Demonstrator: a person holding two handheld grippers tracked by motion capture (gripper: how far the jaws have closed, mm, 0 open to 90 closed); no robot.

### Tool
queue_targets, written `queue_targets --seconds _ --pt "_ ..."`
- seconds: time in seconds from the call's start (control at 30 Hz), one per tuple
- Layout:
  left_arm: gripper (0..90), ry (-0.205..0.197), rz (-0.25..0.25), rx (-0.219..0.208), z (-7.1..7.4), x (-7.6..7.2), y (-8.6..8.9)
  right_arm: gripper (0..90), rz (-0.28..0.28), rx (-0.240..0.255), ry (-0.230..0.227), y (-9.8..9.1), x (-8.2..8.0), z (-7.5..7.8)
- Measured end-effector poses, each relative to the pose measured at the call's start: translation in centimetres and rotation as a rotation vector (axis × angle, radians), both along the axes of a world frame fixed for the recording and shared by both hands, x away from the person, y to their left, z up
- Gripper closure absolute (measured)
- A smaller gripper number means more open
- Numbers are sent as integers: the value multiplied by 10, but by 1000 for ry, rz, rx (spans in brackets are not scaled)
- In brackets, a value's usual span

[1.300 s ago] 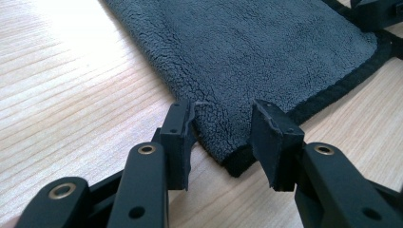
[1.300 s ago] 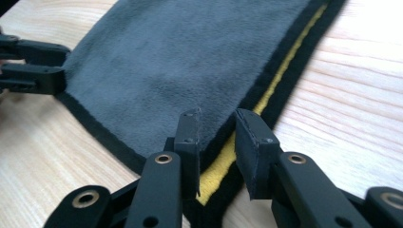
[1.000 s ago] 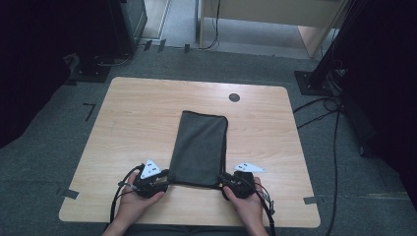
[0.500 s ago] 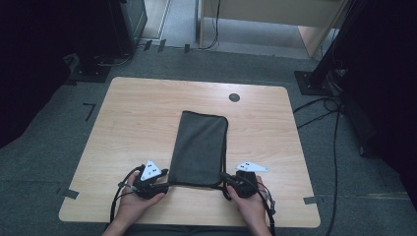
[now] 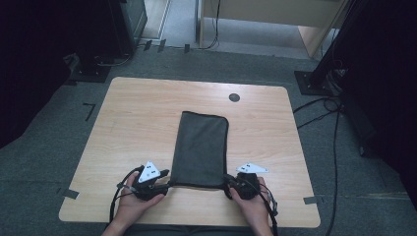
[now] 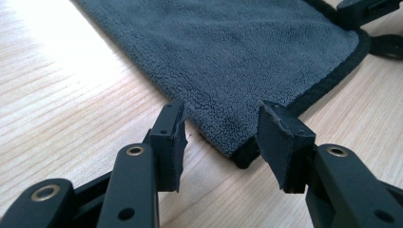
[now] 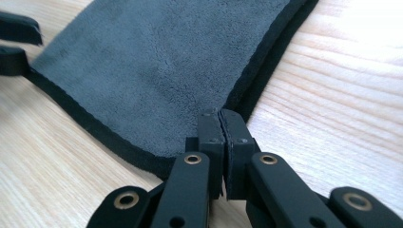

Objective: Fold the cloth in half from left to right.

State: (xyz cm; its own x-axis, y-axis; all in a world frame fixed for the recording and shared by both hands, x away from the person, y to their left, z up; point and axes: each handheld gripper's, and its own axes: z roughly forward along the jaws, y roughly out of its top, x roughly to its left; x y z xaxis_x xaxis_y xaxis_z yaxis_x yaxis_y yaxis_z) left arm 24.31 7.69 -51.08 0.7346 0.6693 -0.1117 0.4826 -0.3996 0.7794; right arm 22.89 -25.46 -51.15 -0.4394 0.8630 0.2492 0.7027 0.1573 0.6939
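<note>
- Looking down from the high view, you have a dark grey towel (image 5: 201, 147) folded into a long strip, lying lengthwise in the middle of the wooden table (image 5: 133, 118) with its near short edge just in front of your hands.
- Your left gripper (image 6: 221, 137) has its jaws spread, one on each side of the near left corner of the towel, and the corner lies on the wood between them without being gripped.
- Your right gripper (image 7: 221, 124) has its jaws pressed together at the near right corner. In the right gripper view the black hem runs under the tips, so you seem to be pinching the corner, though how much cloth is caught is hidden.
- Compared with a second ago, both hands have eased slightly toward you and outward, while the towel lies in the same place and shape.
- That suggests, as a judgement only, that you are setting up a grip on both near corners and only one side is ready.
- Close the left jaws on the corner before lifting, or the towel may swing from one side.
</note>
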Motion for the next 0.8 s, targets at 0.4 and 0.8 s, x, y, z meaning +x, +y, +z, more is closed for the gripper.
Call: queue_targets --seconds 0.4,0.8 --pt "511 -4 9 -22 2 1 3 877 7 -60 -7 -11 1 2" --pt "480 3 33 -5 -2 5 3 598 -34 -12 -72 -29 -2 11"
